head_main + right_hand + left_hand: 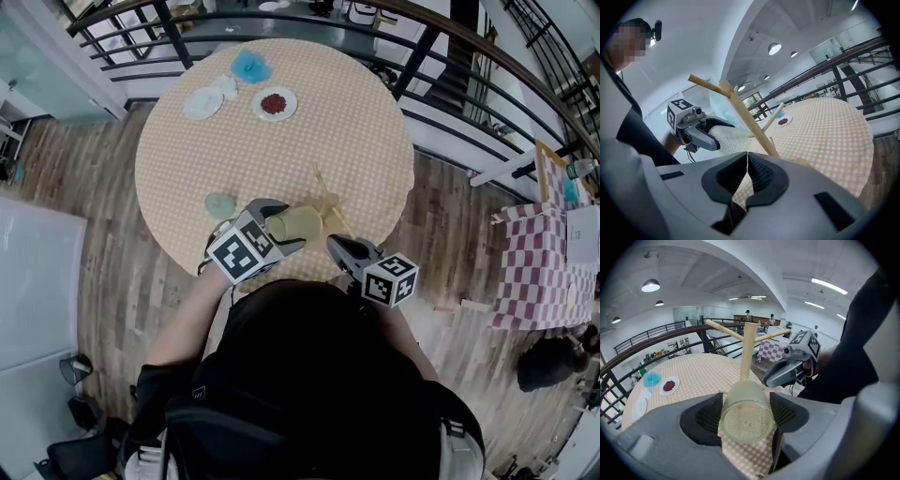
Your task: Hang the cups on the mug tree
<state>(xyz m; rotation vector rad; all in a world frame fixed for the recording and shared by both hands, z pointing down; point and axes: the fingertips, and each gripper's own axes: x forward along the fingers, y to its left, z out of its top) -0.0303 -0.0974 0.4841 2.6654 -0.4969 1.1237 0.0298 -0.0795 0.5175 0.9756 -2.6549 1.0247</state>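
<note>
Black-clad, the person fills the foreground. Just beyond, the left gripper clamps 1 pale yellow-green cup on its side, close beside the mug tree on the round table. The right gripper is closed on nothing. Every peg I can see is bare, so I'd say no cup is hung yet. A pale green object, maybe a 2nd cup, lies nearby.
</note>
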